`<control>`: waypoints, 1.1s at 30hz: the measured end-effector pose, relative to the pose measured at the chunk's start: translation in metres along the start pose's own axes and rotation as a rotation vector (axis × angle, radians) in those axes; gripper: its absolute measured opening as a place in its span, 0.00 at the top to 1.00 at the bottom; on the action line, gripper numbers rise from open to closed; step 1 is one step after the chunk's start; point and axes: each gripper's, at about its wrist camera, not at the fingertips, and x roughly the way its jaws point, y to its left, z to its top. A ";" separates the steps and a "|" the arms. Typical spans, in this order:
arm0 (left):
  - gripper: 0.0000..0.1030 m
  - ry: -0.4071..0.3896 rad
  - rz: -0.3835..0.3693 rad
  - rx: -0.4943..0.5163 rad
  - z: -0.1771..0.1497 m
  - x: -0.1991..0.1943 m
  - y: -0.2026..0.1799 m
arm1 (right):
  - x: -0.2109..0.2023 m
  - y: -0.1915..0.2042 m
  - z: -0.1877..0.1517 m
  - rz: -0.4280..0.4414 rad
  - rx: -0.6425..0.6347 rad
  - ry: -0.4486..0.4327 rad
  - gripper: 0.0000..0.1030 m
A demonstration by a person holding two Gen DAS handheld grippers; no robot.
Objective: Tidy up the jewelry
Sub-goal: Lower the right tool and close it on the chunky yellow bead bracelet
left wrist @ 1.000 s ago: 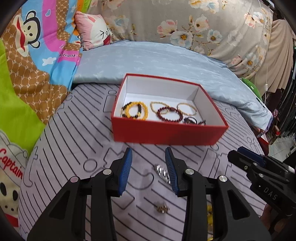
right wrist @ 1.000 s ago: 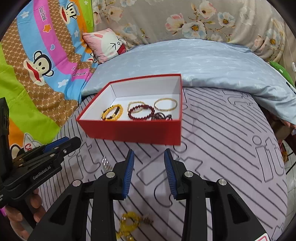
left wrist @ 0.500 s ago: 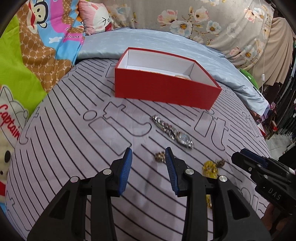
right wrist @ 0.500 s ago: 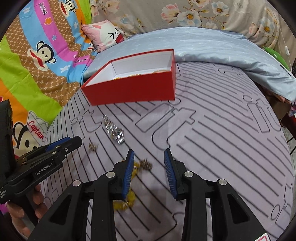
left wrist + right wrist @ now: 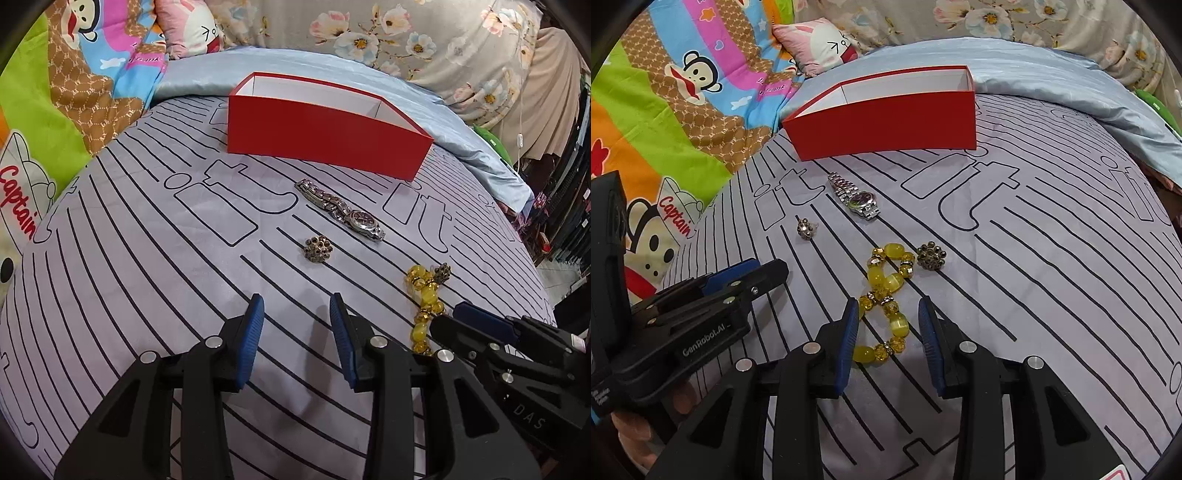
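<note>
My left gripper [image 5: 296, 325] hangs over bare sheet [image 5: 155, 280], its ribbed blue pads spread apart with nothing between them. My right gripper [image 5: 888, 325] is spread too, its pads standing either side of the near end of the bracelet [image 5: 884, 295] without pressing on it; the bracelet is a loop of glossy yellow beads, fat smooth ovals alternating with small faceted ones, twisted into a figure eight on the cloth. I take the box [image 5: 886, 118] as my landmark: a rectangular red card box, matte outside, white inside, open-topped, with its contents hidden behind its near wall from here. Just in front of the box lies the watch [image 5: 857, 199], a shiny steel link band stretched out flat with a dark round dial. Farther from the box than the watch and off to the left sits a small brooch [image 5: 805, 229], a domed cluster of dull stones. A second brooch [image 5: 931, 255], a round flower-like cluster, lies about as far from the box as the bracelet's far end, touching or almost touching its beads. The sheet is soft lilac cloth printed with thin black lines and rounded outlines. Behind the box lies a smooth pale blue quilt [image 5: 1015, 62].
</note>
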 end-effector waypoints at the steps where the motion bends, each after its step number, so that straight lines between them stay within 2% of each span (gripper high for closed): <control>1: 0.66 -0.002 0.001 0.003 0.000 0.000 -0.001 | 0.001 0.000 0.000 -0.002 -0.002 -0.001 0.67; 16: 0.62 -0.003 -0.016 0.013 0.000 0.002 -0.003 | 0.007 0.002 0.000 0.000 -0.002 -0.018 0.68; 20: 0.62 -0.003 -0.019 0.014 0.000 0.001 -0.003 | 0.007 0.002 -0.001 0.001 -0.004 -0.019 0.71; 27: 0.61 -0.002 -0.017 0.017 0.000 0.002 -0.003 | 0.006 0.001 -0.003 -0.013 -0.015 -0.018 0.88; 33: 0.60 -0.002 -0.017 0.018 0.001 0.002 -0.003 | 0.004 -0.009 -0.004 0.019 0.028 -0.014 0.91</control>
